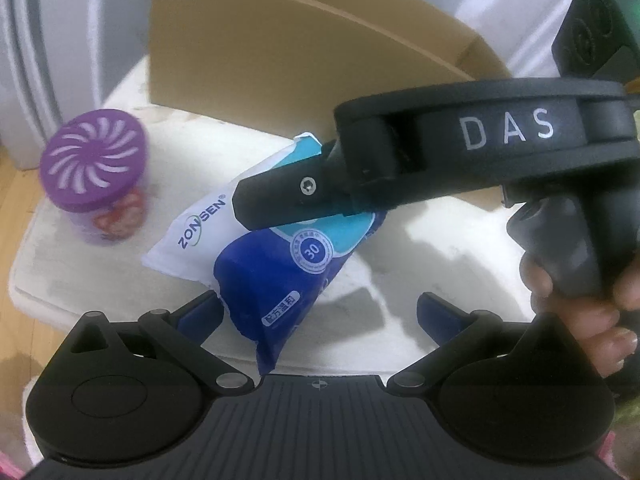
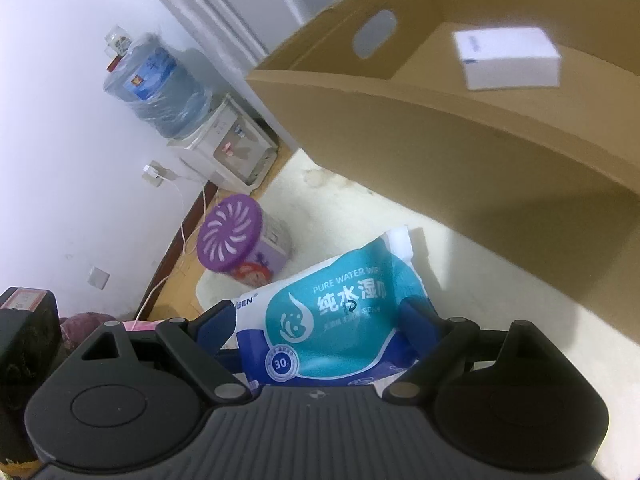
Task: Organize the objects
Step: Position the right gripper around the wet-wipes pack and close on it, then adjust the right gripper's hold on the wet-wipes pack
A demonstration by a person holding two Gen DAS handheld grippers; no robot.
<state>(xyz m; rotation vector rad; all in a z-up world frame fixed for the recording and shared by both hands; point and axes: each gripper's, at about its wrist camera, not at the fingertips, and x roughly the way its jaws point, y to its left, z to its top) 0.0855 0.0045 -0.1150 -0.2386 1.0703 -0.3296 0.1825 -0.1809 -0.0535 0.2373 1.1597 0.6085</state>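
A blue and white pack of wet wipes [image 1: 276,256] is held off the white table [image 1: 420,236], tilted. My right gripper [image 2: 320,320] is shut on the wipes pack [image 2: 332,320]; in the left wrist view it comes in from the right and one black finger [image 1: 288,198] crosses the pack. My left gripper [image 1: 320,312] is open, just below the pack, holding nothing. A purple-lidded air freshener jar [image 1: 94,172] stands at the table's left; it also shows in the right wrist view [image 2: 236,240].
An open cardboard box [image 2: 460,148] stands at the back of the table with a white carton [image 2: 508,58] inside. The box also shows in the left wrist view [image 1: 280,48]. A water dispenser [image 2: 200,120] stands by the wall beyond the table's left edge.
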